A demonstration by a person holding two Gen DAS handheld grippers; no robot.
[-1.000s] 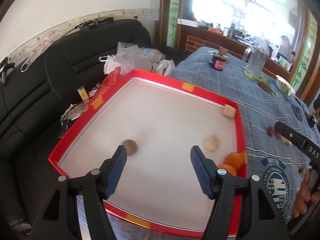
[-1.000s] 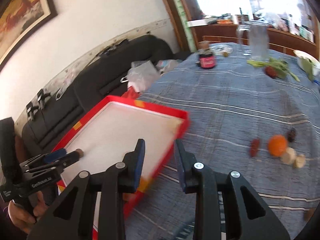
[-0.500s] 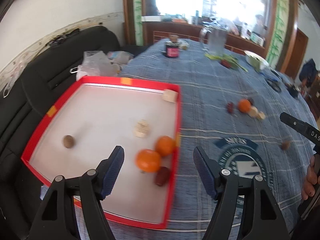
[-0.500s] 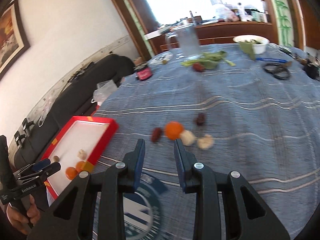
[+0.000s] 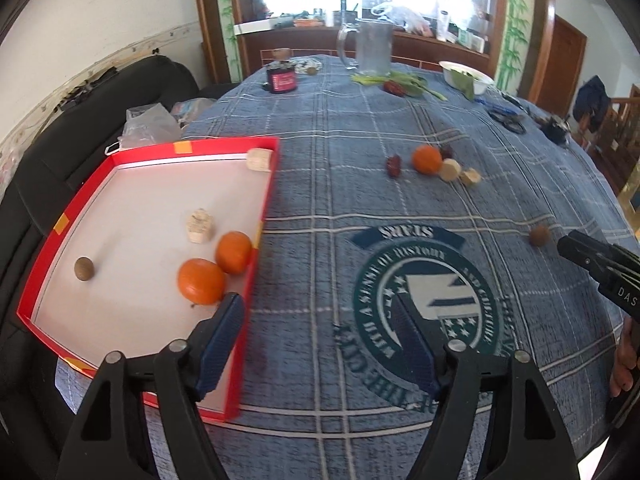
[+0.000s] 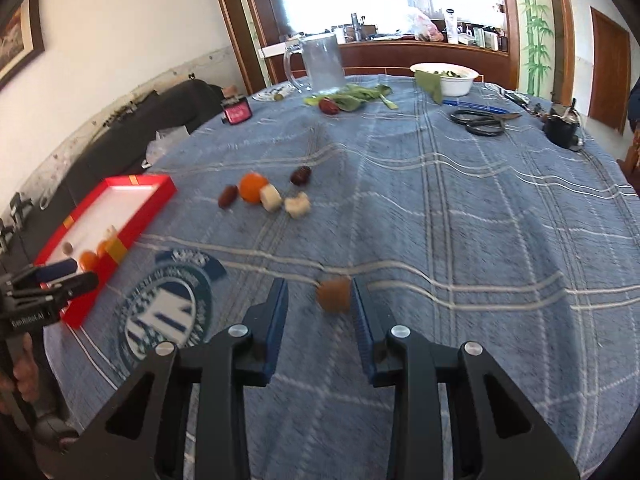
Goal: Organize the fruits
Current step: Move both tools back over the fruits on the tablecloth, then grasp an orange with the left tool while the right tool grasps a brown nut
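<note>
A red tray (image 5: 265, 204) (image 6: 158, 204) lies at the table's left edge. In it are two oranges (image 5: 201, 280), two pale fruit pieces (image 5: 199, 225) and a brown round fruit (image 5: 84, 269). On the blue cloth lie an orange (image 5: 427, 159) (image 6: 252, 187), dark red dates (image 5: 393, 165) (image 6: 227, 201) and pale chunks (image 5: 450, 169) (image 6: 297, 205). My left gripper (image 5: 320, 322) is open and empty over the tray's right rim. My right gripper (image 6: 320, 300) is open, its fingers either side of a brown round fruit (image 6: 334, 294) (image 5: 539, 235) on the cloth.
At the table's far end stand a glass pitcher (image 6: 322, 64), a dark jar (image 5: 281, 77), leafy greens (image 6: 352, 96), a white bowl (image 6: 448, 77), scissors (image 6: 480, 122) and a dark object (image 6: 562, 128). A black sofa with plastic bags (image 5: 150, 126) runs along the left.
Both grippers swung right, away from the tray. The right gripper has opened wider and come down around the brown fruit. The left gripper now sits over the tray's right rim.
</note>
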